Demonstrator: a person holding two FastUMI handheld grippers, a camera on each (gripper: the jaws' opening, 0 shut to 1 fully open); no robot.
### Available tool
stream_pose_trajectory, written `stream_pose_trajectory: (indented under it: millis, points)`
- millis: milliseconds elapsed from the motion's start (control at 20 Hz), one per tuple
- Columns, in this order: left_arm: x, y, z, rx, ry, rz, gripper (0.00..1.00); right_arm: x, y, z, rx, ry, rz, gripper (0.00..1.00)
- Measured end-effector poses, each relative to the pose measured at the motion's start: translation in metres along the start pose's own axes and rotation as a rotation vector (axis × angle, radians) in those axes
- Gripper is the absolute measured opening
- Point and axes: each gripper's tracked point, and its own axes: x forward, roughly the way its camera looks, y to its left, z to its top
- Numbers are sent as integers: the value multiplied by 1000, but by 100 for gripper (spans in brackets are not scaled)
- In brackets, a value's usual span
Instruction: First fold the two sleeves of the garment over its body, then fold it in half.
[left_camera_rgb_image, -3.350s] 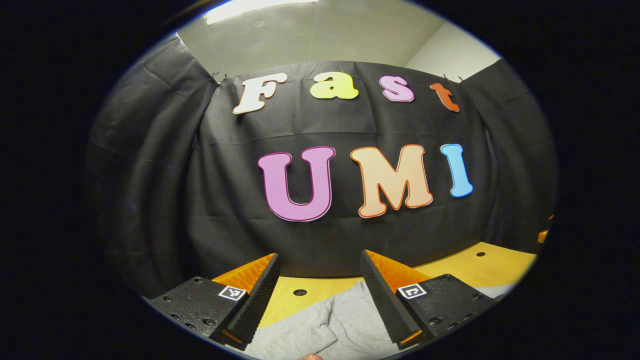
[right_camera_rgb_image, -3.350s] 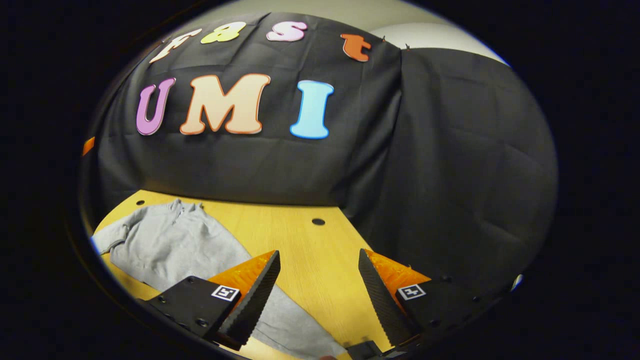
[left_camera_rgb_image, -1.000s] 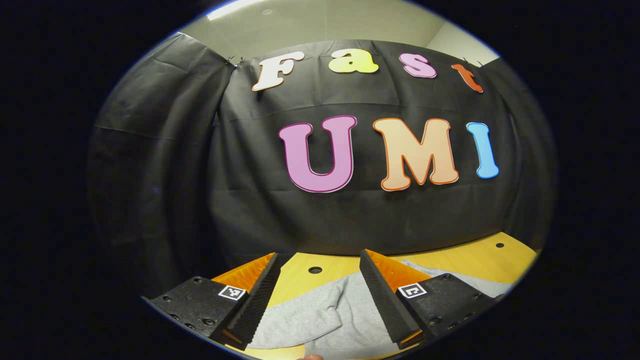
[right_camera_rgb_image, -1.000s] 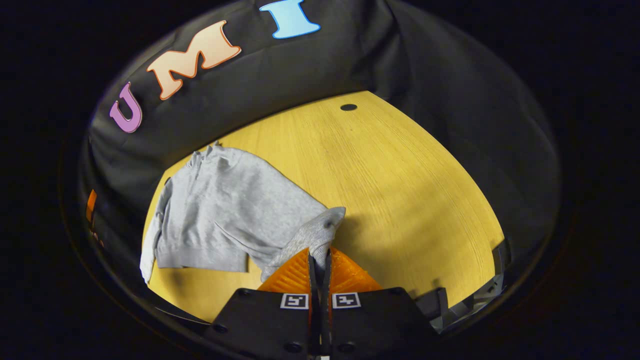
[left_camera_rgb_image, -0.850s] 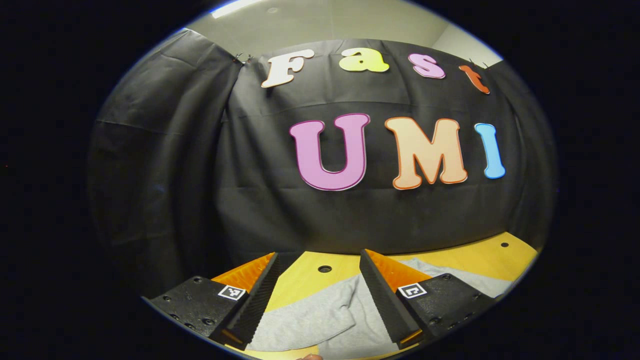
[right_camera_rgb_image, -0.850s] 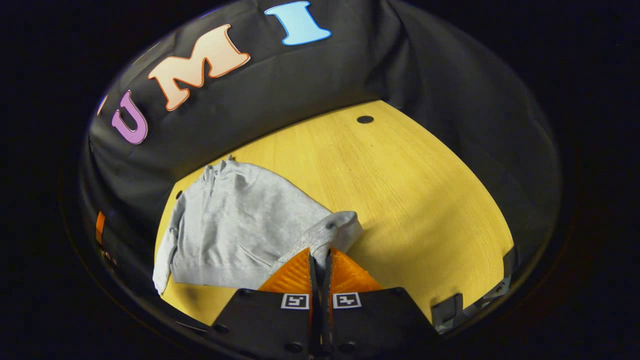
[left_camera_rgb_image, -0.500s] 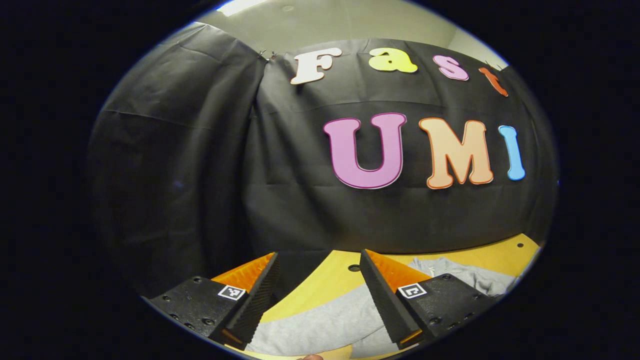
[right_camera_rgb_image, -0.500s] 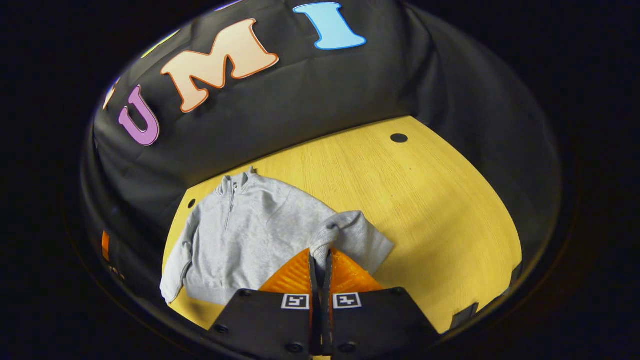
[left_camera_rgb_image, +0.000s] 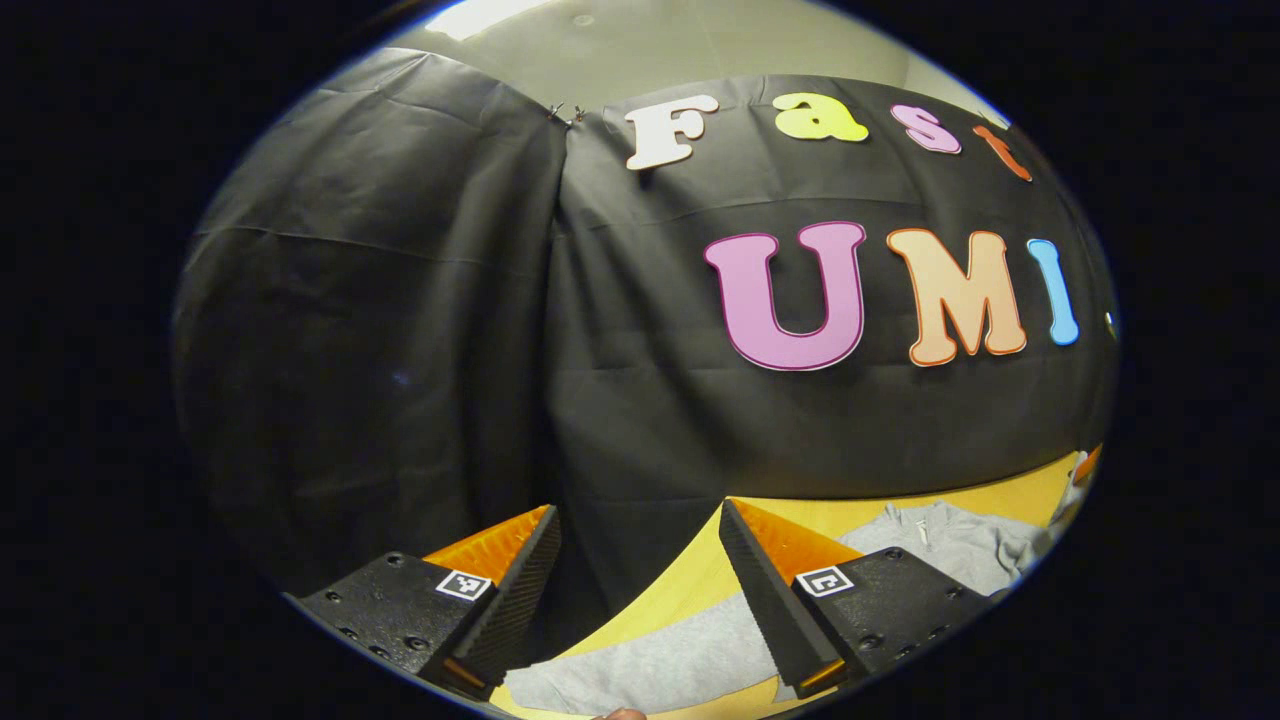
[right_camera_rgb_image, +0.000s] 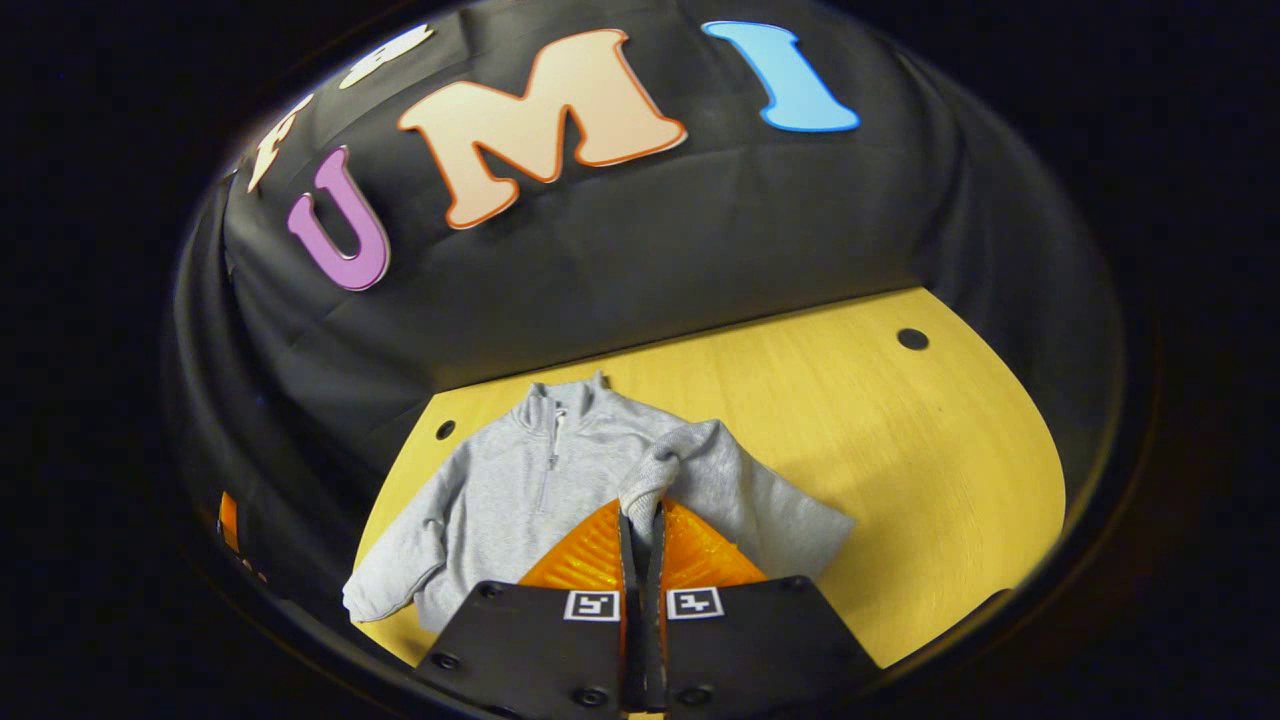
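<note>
1. You hold two hand-held grippers, and you work on one grey garment (right_camera_rgb_image: 500, 480) with two sleeves, lying on one yellow tabletop (right_camera_rgb_image: 900, 440).
2. Your right hand-held gripper (right_camera_rgb_image: 640, 525) has its fingers pressed together on the cuff of one sleeve (right_camera_rgb_image: 655, 475), lifted and bent back over the garment's body. That sleeve's upper part (right_camera_rgb_image: 770, 510) slants down to the right of the fingers.
3. Your left hand-held gripper (left_camera_rgb_image: 640, 570) has its fingers spread wide apart with nothing between them. It hangs above the tabletop's edge, with grey cloth (left_camera_rgb_image: 660, 660) lying below it.
4. In the right gripper view the garment lies flat, front up. Its collar (right_camera_rgb_image: 560, 400) and short zip point toward the black booth wall (right_camera_rgb_image: 650, 260), and its hem is nearest you, so its long axis runs from you toward the wall.
5. The other sleeve (right_camera_rgb_image: 400, 570) lies stretched out on the tabletop, slanting down to the left, its cuff near the tabletop's edge.
6. You can count two round holes (right_camera_rgb_image: 912, 338) in the tabletop in this view, one on each side of the garment.
</note>
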Motion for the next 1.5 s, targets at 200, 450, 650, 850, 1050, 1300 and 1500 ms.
stream_pose_trajectory:
  millis: [200,450,650,850,1050,1300,1500]
  points:
    - [-7,23,-9,-1,15,35,94,20,49,16,-107,-31,38,3]
    - [-15,53,-15,5,26,83,94,42,106,25,-156,-33,106,3]
    - [-23,78,-23,2,45,122,95,65,158,18,-253,-24,156,3]
    - [-28,94,-32,-1,62,152,94,91,211,-1,-324,-9,196,3]
    - [-30,106,-38,4,82,167,97,124,251,-28,-347,25,223,3]
    - [-32,126,-56,16,124,182,97,167,277,-82,-396,141,217,4]
    - [-28,131,-78,16,167,156,97,182,285,-123,-456,218,204,6]
